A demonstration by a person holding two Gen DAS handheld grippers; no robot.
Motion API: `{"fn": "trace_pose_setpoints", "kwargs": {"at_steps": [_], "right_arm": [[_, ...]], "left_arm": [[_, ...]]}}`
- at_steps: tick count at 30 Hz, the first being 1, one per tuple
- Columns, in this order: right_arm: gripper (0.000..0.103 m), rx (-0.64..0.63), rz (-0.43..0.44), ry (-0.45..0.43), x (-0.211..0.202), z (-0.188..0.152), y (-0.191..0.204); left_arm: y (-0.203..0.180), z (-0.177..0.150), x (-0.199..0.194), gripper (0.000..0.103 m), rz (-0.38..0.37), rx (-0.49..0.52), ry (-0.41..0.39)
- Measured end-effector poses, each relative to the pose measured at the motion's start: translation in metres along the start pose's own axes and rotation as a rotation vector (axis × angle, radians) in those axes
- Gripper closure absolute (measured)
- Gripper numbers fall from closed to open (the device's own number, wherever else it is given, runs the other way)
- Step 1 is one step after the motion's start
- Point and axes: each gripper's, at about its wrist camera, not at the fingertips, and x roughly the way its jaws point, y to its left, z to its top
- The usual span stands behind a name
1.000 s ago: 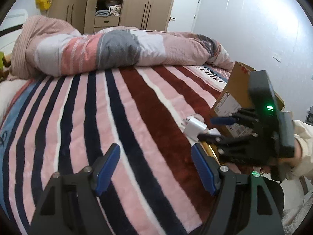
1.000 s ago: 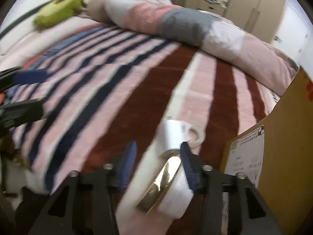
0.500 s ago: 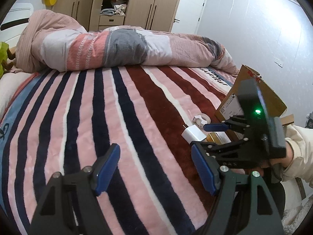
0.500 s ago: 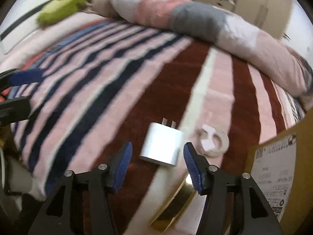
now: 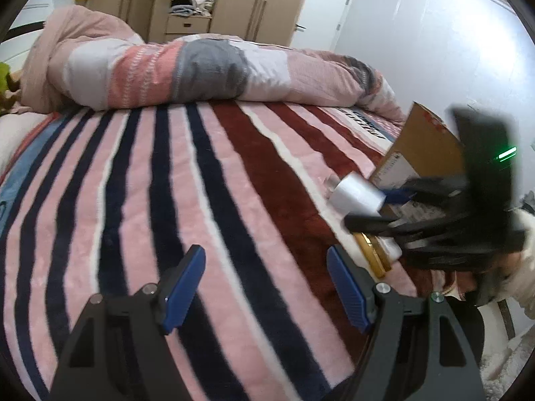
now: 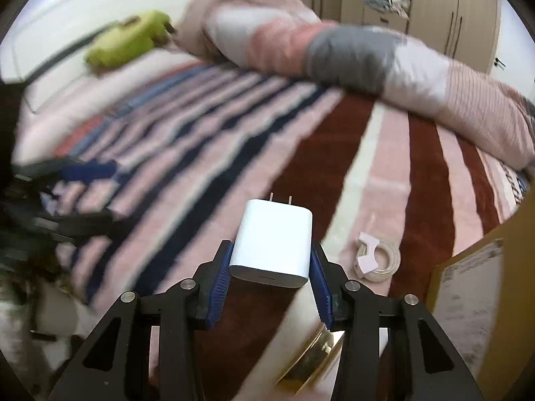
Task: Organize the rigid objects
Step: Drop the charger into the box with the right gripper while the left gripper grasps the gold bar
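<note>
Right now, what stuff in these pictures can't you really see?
- Gold-rimmed object, right wrist view: partly behind the right gripper, which is shut on the white charger; what it is stays unclear.
- Cardboard box: cut off by the picture edge, label too blurred to read.
- Left wrist view: right gripper smeared by motion blur.
- Left gripper: open, holding nothing.

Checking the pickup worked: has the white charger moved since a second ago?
Yes. The charger now sits clamped in the right gripper, lifted off the blanket and left of the tape roll.
</note>
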Motion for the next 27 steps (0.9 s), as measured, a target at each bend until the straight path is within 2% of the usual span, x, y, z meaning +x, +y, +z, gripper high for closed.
{"fn": "trace_pose_setpoints", "kwargs": {"at_steps": [3,6,8,11,14,16,18,20,23,25,26,27], "right_arm": [[0.063,-0.008,0.012,-0.134,-0.064,0.013,0.002],[0.062,0.009,-0.05,-0.24,-0.129,0.021,-0.019],[0.062,0.027,-0.148,-0.277,-0.163,0.019,-0.04],[0.062,0.075,-0.265,-0.257,-0.189,0.005,-0.075],[0.062,0.136,-0.323,-0.208,-0.194,-0.017,-0.107],[0.062,0.158,-0.327,-0.156,-0.186,-0.03,-0.123],[0.063,0.157,-0.335,-0.111,-0.174,-0.041,-0.136],[0.064,0.157,-0.339,-0.086,-0.164,-0.05,-0.145],[0.064,0.175,-0.339,-0.081,-0.158,-0.059,-0.157],[0.064,0.188,-0.322,-0.094,-0.16,-0.064,-0.162],[0.064,0.19,-0.316,-0.103,-0.163,-0.067,-0.163],[0.064,0.189,-0.312,-0.108,-0.163,-0.067,-0.163]], "left_arm": [[-0.016,0.003,0.013,0.031,-0.035,0.024,0.025],[-0.038,0.009,0.033,0.031,-0.081,0.054,0.066],[-0.056,0.012,0.049,0.031,-0.098,0.083,0.095],[-0.08,0.015,0.071,0.037,-0.129,0.11,0.14],[-0.101,0.016,0.095,0.046,-0.148,0.136,0.198],[-0.111,0.013,0.108,0.051,-0.146,0.151,0.235],[-0.121,0.011,0.119,0.056,-0.114,0.184,0.276],[-0.127,0.011,0.124,0.056,-0.08,0.207,0.293],[-0.134,0.01,0.131,0.057,-0.069,0.226,0.322],[-0.139,0.01,0.136,0.065,-0.059,0.241,0.339],[-0.141,0.011,0.14,0.073,-0.052,0.249,0.347],[-0.143,0.01,0.142,0.076,-0.043,0.258,0.352]]}}
